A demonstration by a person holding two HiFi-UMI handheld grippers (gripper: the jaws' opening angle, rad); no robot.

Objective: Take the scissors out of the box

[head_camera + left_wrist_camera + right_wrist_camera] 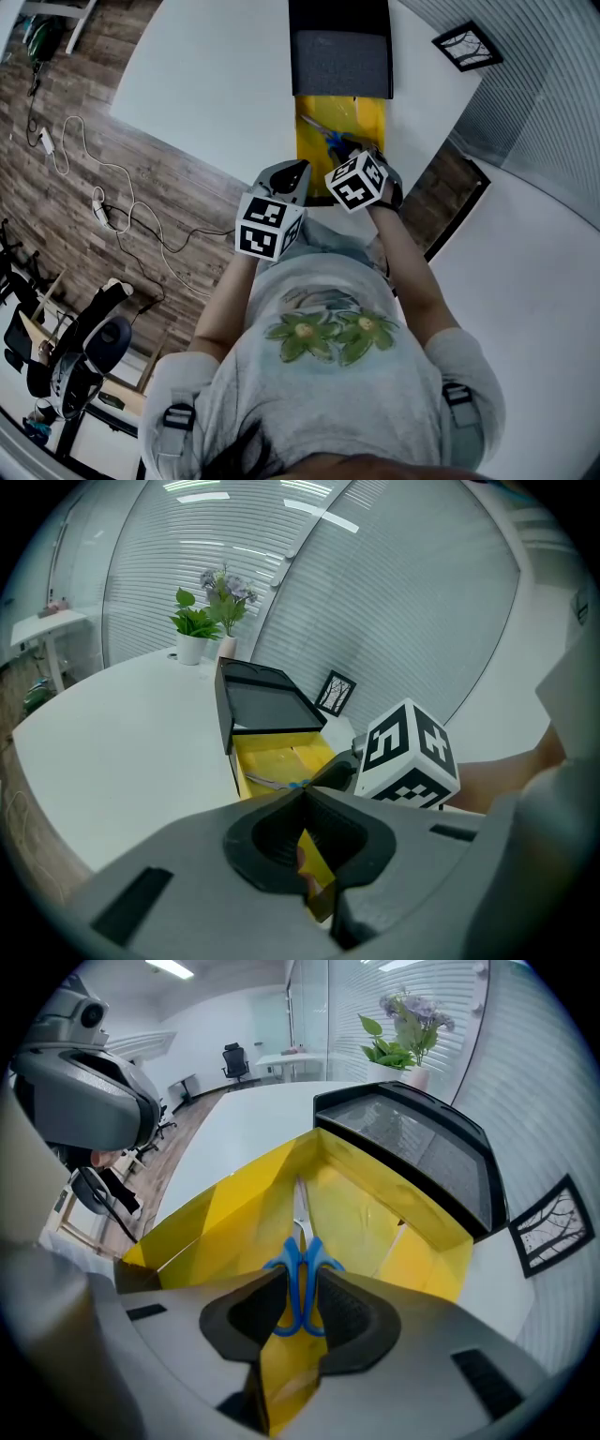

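Note:
A yellow box (370,117) lies open on the white table, its black lid (339,56) folded back at the far end. Blue-handled scissors (302,1269) are inside it, blades pointing toward the lid. My right gripper (302,1283) is shut on the blue handles, over the box's near half. My left gripper (305,803) is shut on the box's yellow near wall (317,878). In the head view the left gripper (298,178) is at the box's near edge and the right gripper (352,145) reaches in beside it. From the left gripper view the scissors (277,783) show faintly inside the box.
The white table (216,84) spreads left of the box and ends close behind the grippers. A small black picture frame (466,45) stands to the right of the lid. Potted plants (211,621) stand at the table's far end. Cables lie on the wooden floor (84,178).

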